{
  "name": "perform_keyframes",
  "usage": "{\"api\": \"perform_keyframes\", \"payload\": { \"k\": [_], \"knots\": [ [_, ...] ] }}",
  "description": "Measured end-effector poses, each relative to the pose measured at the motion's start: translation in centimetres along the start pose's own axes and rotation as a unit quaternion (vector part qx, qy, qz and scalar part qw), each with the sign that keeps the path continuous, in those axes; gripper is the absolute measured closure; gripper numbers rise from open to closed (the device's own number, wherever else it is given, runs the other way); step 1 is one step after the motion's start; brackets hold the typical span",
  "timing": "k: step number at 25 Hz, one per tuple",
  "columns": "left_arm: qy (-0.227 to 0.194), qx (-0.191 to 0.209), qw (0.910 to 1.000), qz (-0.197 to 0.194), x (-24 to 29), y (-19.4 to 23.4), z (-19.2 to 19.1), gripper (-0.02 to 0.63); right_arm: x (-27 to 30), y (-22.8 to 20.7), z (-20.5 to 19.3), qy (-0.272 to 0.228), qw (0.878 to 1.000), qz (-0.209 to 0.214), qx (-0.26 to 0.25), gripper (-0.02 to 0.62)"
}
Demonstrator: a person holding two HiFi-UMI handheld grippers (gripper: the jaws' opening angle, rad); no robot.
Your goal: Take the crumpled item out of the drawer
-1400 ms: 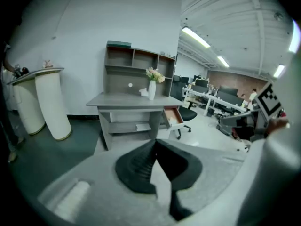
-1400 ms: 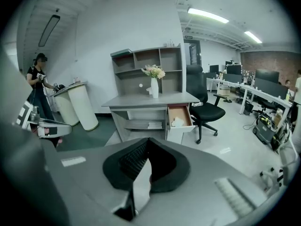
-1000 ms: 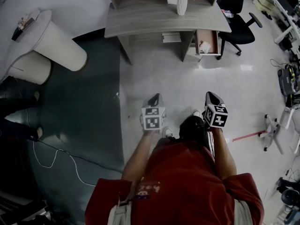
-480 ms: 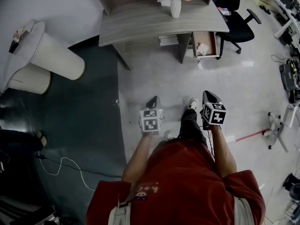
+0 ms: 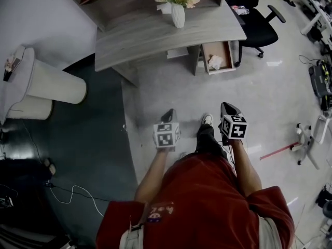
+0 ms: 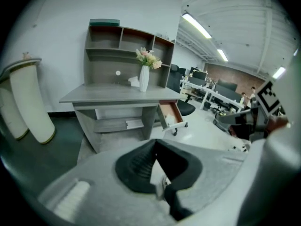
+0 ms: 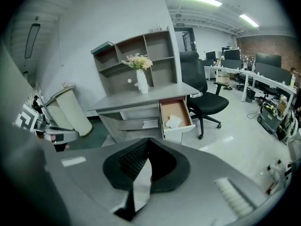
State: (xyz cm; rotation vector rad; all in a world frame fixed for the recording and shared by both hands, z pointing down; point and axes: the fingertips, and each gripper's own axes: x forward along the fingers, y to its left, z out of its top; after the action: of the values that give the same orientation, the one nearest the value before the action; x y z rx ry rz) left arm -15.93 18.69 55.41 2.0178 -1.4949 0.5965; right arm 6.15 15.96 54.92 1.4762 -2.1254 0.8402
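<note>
A grey desk (image 5: 155, 32) stands ahead with its right-hand drawer (image 5: 222, 70) pulled open. The crumpled white item (image 5: 215, 61) lies inside it; I also see this item (image 7: 174, 122) in the right gripper view, in the drawer (image 7: 178, 130). Both grippers are held out at waist height over the floor, well short of the desk. My left gripper (image 5: 169, 114) has its jaws closed tip to tip with nothing between them (image 6: 155, 142). My right gripper (image 5: 226, 108) is shut and empty too (image 7: 148, 140). The left gripper view shows the drawer (image 6: 170, 115) far off.
A white vase of flowers (image 5: 177, 9) stands on the desk under a shelf unit. A black office chair (image 5: 257, 25) sits right of the drawer. Two white cylinders (image 5: 54, 82) stand at the left, a cable (image 5: 78, 191) lies on the dark floor, a red-handled tool (image 5: 275, 150) at the right.
The person has walked toward the desk: desk and drawer now look larger and sit further left in view. Both grippers keep the same pose, still closed.
</note>
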Motion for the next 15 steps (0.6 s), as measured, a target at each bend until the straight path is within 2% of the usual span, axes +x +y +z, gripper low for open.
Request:
{"api": "perform_keyframes", "payload": {
  "k": [4, 10, 15],
  "knots": [
    [0.006, -0.009, 0.9999, -0.004, 4.1, -1.5, 3.6, 0.609, 2.5, -3.4, 3.5, 0.007, 1.0, 0.008, -0.009, 0.598],
    [0.021, -0.001, 0.9998, -0.003, 10.0, -3.6, 8.9, 0.609, 6.2, -9.2, 8.5, 0.015, 1.0, 0.017, -0.011, 0.598],
    [0.038, -0.014, 0.9992, 0.002, 14.8, -4.9, 12.0, 0.609, 9.2, -13.8, 12.0, 0.016, 1.0, 0.025, -0.008, 0.598]
  ]
}}
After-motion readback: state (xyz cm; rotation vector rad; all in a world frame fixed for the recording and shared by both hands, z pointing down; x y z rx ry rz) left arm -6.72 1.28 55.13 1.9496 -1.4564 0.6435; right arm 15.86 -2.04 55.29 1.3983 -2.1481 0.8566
